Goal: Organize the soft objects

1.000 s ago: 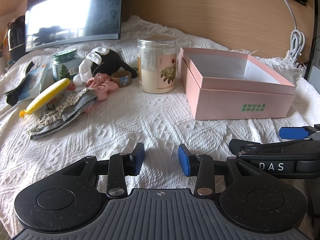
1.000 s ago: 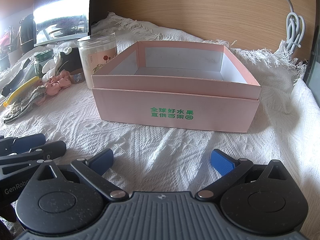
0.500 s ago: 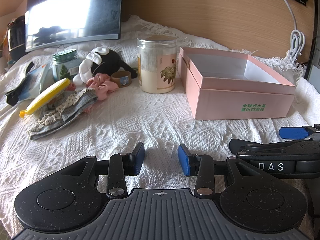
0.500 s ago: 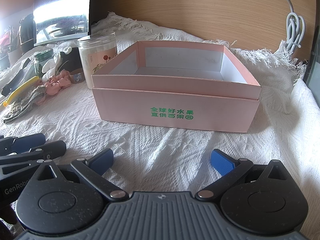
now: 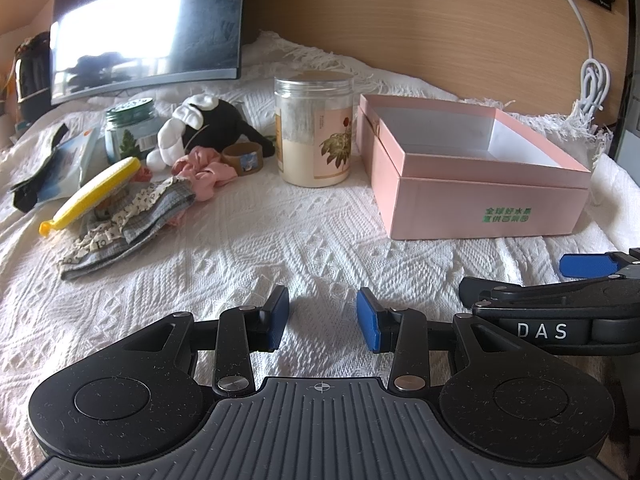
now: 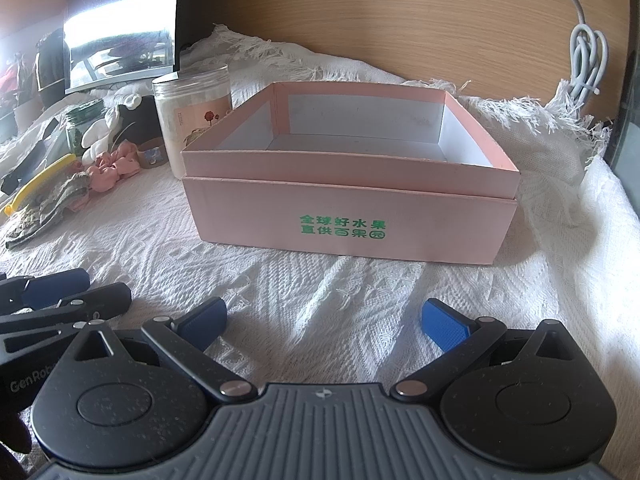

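Lying at the bedspread's (image 5: 248, 248) left edge, the soft pile (image 5: 132, 216) sits well beyond the left gripper (image 5: 323, 318), partly open and empty. Right gripper (image 6: 323, 326) gapes wide, empty, facing the pink box (image 6: 348, 184). Nothing has moved.

Jar (image 5: 314, 128) left of box (image 5: 476, 196); toys (image 5: 208, 128) further left.

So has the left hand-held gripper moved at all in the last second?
No. In the left wrist view the left hand-held gripper sits open over the white cloth, and the pink box and jar keep the same places in the picture.

Pink scrunchie (image 5: 208, 172) beside plush toy (image 5: 208, 124)
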A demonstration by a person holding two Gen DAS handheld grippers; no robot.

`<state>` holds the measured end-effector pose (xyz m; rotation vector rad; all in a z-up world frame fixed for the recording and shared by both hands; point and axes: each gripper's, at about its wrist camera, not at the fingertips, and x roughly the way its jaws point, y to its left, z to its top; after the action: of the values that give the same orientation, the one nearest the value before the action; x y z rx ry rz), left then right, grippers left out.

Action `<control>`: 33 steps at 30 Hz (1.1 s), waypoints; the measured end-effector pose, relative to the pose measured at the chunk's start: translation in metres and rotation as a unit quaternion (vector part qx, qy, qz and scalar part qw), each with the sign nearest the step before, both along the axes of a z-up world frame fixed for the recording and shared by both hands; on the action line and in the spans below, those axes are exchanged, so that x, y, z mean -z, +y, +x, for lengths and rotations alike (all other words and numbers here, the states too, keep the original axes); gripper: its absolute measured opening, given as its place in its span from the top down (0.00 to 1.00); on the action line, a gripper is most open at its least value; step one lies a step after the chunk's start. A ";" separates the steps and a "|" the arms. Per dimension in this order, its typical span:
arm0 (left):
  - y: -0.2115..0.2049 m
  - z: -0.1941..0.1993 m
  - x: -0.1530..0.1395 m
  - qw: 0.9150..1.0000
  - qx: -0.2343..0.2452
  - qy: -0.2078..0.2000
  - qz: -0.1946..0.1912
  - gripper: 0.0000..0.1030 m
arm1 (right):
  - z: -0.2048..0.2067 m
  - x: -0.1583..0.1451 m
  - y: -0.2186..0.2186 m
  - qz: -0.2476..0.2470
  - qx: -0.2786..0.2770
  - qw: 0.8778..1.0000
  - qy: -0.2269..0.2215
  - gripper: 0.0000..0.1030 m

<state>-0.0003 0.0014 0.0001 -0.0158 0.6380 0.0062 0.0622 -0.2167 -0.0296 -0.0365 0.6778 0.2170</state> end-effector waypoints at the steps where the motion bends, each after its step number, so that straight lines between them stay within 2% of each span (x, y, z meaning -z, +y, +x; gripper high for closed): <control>1: 0.002 0.000 0.000 1.000 0.000 -0.001 -0.007 0.60 | 0.001 -0.003 -0.002 -0.002 -0.006 1.000 0.009 0.00; 5: 0.021 0.004 -0.004 0.998 0.019 0.010 -0.052 0.62 | 0.012 -0.011 0.000 -0.013 -0.012 0.998 0.066 0.00; 8: 0.043 0.015 -0.015 0.994 0.038 0.028 -0.094 0.64 | 0.013 -0.012 0.003 -0.016 -0.003 0.997 0.078 0.00; 11: 0.082 0.023 -0.037 0.992 0.046 0.006 -0.117 0.64 | 0.011 -0.014 0.009 -0.021 0.028 0.996 0.087 0.00; 15: 0.163 0.041 -0.061 0.994 -0.025 -0.011 -0.106 0.64 | 0.014 -0.016 0.011 -0.025 0.026 0.994 0.104 0.00; 17: 0.217 0.051 -0.066 0.991 -0.077 -0.010 -0.109 0.64 | 0.020 -0.019 0.011 -0.030 0.021 0.992 0.118 0.00; 19: 0.269 0.058 -0.069 0.986 -0.122 -0.011 -0.109 0.64 | 0.017 -0.026 0.018 -0.040 0.035 0.993 0.106 0.00; 21: 0.334 0.065 -0.069 0.978 -0.170 -0.009 -0.122 0.64 | 0.011 -0.040 0.031 -0.042 0.038 0.996 0.076 0.00; 23: 0.381 0.073 -0.064 0.966 -0.204 -0.001 -0.158 0.64 | 0.006 -0.058 0.055 -0.046 0.030 0.998 0.044 0.00; 25: 0.428 0.087 -0.050 0.948 -0.228 0.013 -0.222 0.64 | 0.007 -0.074 0.086 -0.057 0.009 0.998 0.028 0.00; 28: 0.467 0.107 -0.031 0.926 -0.241 0.029 -0.288 0.64 | 0.019 -0.090 0.139 -0.069 -0.024 0.997 0.021 0.00; 31: 0.478 0.121 -0.015 0.918 -0.225 0.045 -0.322 0.64 | 0.035 -0.099 0.194 -0.075 -0.050 0.996 0.018 0.00; 33: 0.479 0.128 -0.007 0.920 -0.191 0.037 -0.340 0.66 | 0.043 -0.101 0.229 -0.080 -0.067 0.995 0.007 0.00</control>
<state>0.1276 0.4800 0.0075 -0.8178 0.6787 0.1644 0.1053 0.0128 0.0718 -0.2342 0.7058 0.2925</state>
